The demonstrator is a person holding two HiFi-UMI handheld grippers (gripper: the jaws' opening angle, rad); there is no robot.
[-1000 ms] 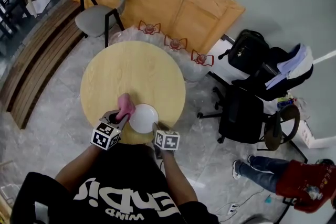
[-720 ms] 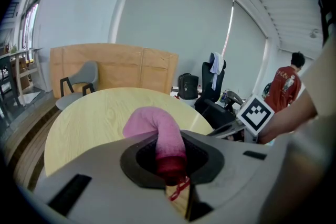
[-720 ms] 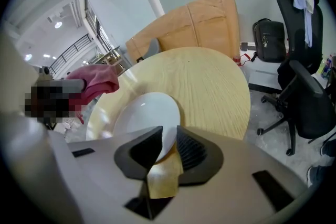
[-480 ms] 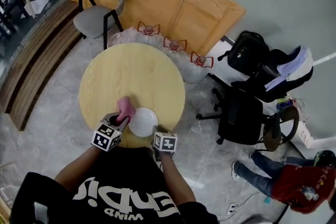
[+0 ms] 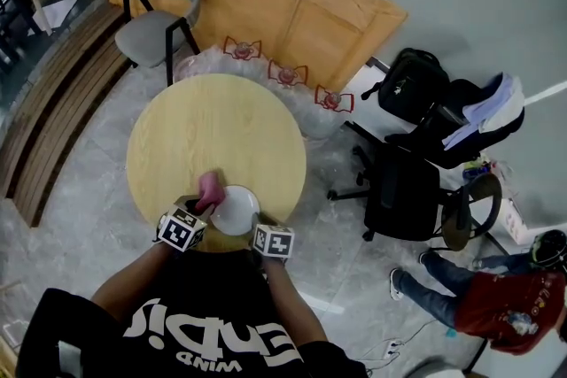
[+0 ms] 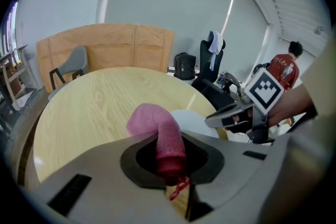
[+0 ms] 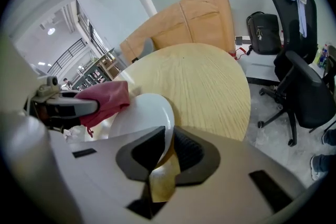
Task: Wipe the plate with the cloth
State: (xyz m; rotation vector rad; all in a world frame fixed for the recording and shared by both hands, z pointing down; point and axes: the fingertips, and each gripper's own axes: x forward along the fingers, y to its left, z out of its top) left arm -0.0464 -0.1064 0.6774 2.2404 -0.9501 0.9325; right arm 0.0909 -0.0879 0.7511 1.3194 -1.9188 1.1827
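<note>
A white plate (image 5: 236, 211) is at the near edge of the round wooden table (image 5: 217, 137). My right gripper (image 5: 260, 226) is shut on its near rim; in the right gripper view the plate (image 7: 140, 117) rises tilted out of the jaws of that gripper (image 7: 167, 145). My left gripper (image 5: 197, 207) is shut on a pink cloth (image 5: 210, 188), which rests against the plate's left edge. In the left gripper view the cloth (image 6: 158, 132) sticks out of that gripper's jaws (image 6: 167, 157), with the plate (image 6: 190, 121) just behind it.
A grey chair (image 5: 162, 9) stands beyond the table, in front of a wooden panel (image 5: 266, 0). A black office chair (image 5: 403, 190) and bags (image 5: 416, 84) sit to the right. A person in red (image 5: 509, 305) is at the lower right.
Plate and cloth have shifted slightly toward me at the table's near edge. The cloth now sits closer against the plate's left rim. Both grips are unchanged.
</note>
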